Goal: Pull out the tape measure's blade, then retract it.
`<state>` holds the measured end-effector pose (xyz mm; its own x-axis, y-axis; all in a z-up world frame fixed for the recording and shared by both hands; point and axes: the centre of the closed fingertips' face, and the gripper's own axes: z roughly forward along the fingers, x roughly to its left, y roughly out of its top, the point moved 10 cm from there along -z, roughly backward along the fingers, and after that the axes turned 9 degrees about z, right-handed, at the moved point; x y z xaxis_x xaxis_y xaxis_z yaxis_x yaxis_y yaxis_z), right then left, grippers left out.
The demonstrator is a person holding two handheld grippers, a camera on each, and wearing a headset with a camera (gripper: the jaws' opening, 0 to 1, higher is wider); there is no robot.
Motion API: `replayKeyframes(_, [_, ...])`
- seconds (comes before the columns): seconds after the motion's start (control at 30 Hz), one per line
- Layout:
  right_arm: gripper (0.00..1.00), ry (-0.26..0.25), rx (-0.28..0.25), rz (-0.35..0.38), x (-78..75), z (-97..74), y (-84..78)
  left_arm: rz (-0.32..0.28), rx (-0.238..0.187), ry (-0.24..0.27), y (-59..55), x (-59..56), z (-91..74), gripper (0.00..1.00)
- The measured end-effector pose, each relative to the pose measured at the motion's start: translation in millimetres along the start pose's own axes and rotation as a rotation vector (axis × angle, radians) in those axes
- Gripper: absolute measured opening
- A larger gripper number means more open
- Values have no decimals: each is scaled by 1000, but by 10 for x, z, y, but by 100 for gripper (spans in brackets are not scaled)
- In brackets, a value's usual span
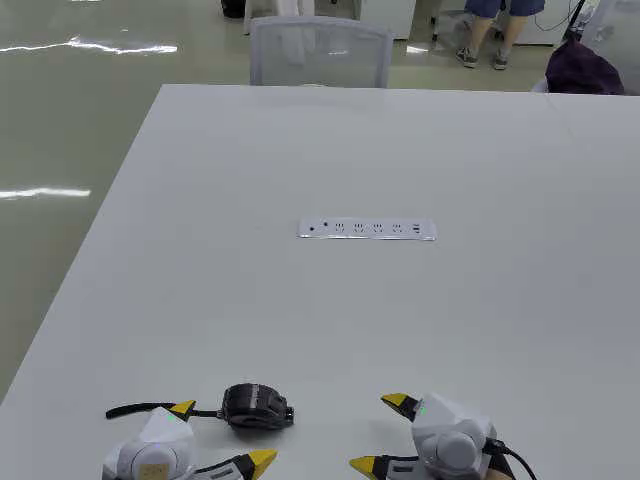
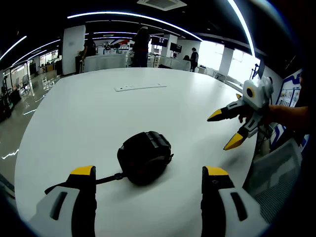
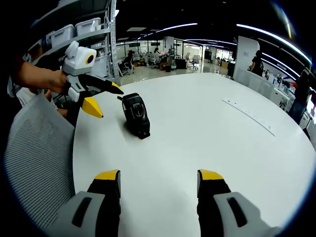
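Tape measure [image 1: 257, 405] on worktop [image 1: 350, 300]; left gripper [image 1: 222, 433] wide, just beside it; right gripper [image 1: 381, 432] wide, farther from it.

Compact black tape measure [image 1: 257, 405] on the white table [image 1: 300, 320] near its front edge, strap [image 1: 140, 409] trailing leftward.

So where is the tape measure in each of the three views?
Head view: tape measure near the bottom edge, left of centre, just ahead of the left gripper.
Left gripper view: tape measure at centre, just beyond the open jaws.
Right gripper view: tape measure upper left of centre, beside the left gripper.
Shared landmark: the power strip in the table, beyond the tape measure.
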<state>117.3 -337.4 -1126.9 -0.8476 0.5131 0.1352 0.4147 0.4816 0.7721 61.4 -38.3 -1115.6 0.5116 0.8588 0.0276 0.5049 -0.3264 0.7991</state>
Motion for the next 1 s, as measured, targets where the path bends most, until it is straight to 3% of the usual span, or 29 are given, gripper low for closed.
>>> replayKeyframes(0.1, [65,-28,-10,23,16,-118,-43,-31,13,-13,-26,22,-43,87])
replayKeyframes(0.17, [68,-49,-17,40,39,-197,-79,-35,0,-15,-29,33,-74,88])
replayKeyframes(0.3, [73,-85,-15,61,78,-347,-174,24,12,-30,-27,27,-155,91])
replayKeyframes(0.5, [78,-132,-19,89,109,-561,-253,37,17,-35,-70,31,-251,96])
replayKeyframes(0.8, [83,-157,-32,101,137,-717,-276,93,40,-57,-115,8,-379,99])
replayKeyframes(1.0, [88,-168,-67,100,149,-783,-262,94,53,-61,-115,43,-442,99])
